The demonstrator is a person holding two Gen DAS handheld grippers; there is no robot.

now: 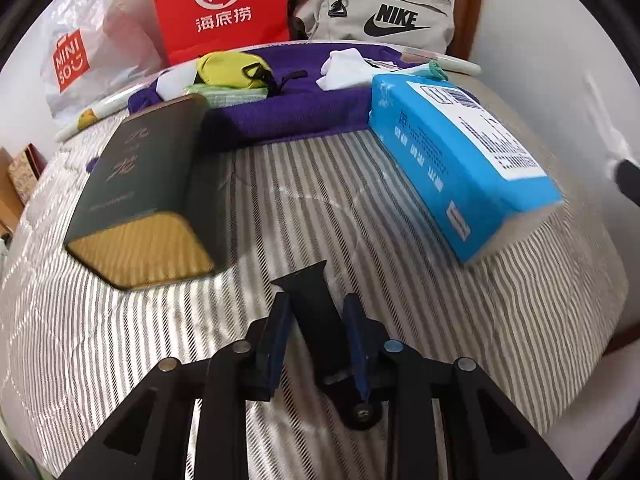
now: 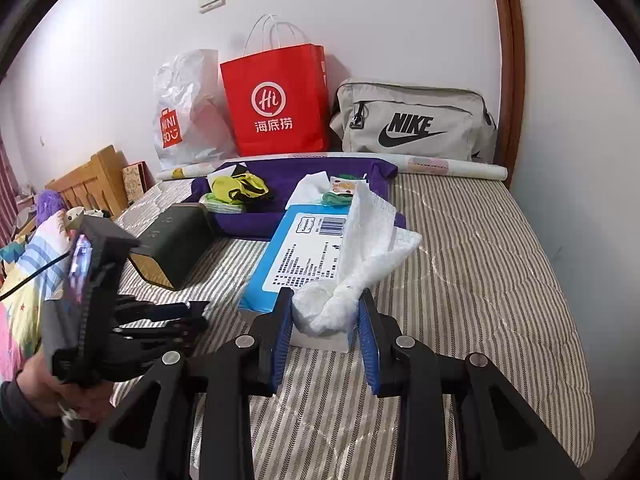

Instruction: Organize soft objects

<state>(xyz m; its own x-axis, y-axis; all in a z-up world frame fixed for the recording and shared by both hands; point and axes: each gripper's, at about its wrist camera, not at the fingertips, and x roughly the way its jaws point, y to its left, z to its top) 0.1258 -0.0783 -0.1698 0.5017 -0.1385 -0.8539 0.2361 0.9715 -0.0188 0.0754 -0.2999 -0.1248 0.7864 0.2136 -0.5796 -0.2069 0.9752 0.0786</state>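
My left gripper (image 1: 316, 297) is low over the striped mattress (image 1: 320, 216), shut on a black strap (image 1: 316, 320) that runs between its blue pads. In the right wrist view the left gripper (image 2: 200, 314) shows at the left, held by a hand (image 2: 48, 396). My right gripper (image 2: 326, 292) is shut on a crumpled white tissue (image 2: 360, 240) that rises from the blue tissue pack (image 2: 288, 256) just beyond its fingers. That blue pack (image 1: 460, 160) lies to the right in the left wrist view. Further back lies a purple cloth (image 2: 280, 184) with a yellow-green pouch (image 2: 236, 188) on it.
A dark green box (image 1: 148, 176) lies left of centre. Against the far wall stand a red paper bag (image 2: 276, 108), a white plastic bag (image 2: 180, 120) and a grey Nike bag (image 2: 412, 120), with a paper roll (image 2: 452, 168) in front. Bedding is piled at the left.
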